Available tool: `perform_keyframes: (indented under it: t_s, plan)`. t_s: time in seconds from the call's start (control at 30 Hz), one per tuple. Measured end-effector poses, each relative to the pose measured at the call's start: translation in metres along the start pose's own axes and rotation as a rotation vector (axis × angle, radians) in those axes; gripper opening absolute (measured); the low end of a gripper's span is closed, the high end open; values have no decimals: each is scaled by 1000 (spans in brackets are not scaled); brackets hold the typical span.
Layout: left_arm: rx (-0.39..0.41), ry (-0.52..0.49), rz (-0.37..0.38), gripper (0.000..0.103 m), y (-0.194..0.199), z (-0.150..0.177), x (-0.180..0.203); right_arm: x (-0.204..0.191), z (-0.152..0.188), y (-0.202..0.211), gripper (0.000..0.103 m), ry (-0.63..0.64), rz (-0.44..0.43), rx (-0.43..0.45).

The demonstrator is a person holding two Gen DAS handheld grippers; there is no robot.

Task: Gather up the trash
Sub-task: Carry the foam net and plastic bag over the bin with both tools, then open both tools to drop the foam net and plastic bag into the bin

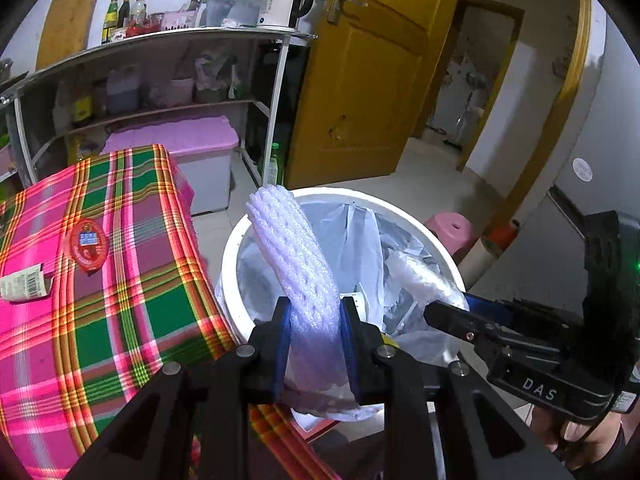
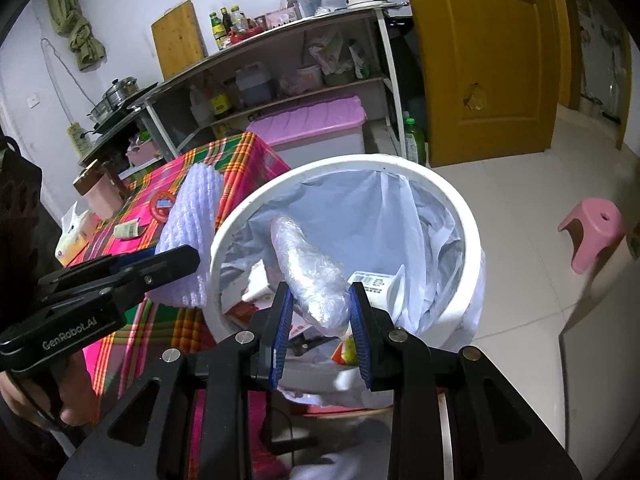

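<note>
My left gripper [image 1: 314, 312] is shut on a white foam net sleeve [image 1: 292, 248] and holds it over the near rim of the white trash bin [image 1: 228, 256]. The sleeve also shows in the right wrist view [image 2: 188, 224], beside the bin's left rim. My right gripper [image 2: 320, 300] is shut on a crumpled clear plastic wrap [image 2: 308, 268] and holds it above the open bin [image 2: 472, 240], which is lined with a white bag and holds cartons and wrappers. The right gripper also shows in the left wrist view [image 1: 440, 312].
A table with a pink and green plaid cloth [image 1: 120, 280] stands left of the bin, with a red round lid [image 1: 86, 244] and a labelled packet [image 1: 24, 286] on it. A pink stool [image 2: 592, 232] stands on the floor at the right. Shelves and a yellow door [image 1: 360, 80] are behind.
</note>
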State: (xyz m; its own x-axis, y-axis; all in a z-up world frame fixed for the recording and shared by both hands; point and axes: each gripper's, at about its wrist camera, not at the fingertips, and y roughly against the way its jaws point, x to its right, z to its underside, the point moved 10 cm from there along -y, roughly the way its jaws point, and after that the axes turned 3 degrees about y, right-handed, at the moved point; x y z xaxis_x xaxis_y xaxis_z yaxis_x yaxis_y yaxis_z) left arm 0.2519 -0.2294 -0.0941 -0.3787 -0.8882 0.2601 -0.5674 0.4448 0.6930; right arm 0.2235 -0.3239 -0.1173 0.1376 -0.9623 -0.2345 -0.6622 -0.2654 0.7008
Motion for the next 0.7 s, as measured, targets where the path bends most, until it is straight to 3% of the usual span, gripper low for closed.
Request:
perform_keyframes:
  t_s: [0.2,0.47,0.53,0.7]
  plan:
    - [-17,8,10,27,-11,-4,-2,3,-2,-11,30,-8,0,-24]
    - [-11,7,20,45,-16,-6,-2,1,-4,-16,33,-7,0,-23]
    - [-12,11,25,45,-16,-6,-1,0,-5,-14,41,-4,-3,-18]
    - [2,17,30,45,-10,-7,-2,-2,-5,-9,41,-1,-1,-8]
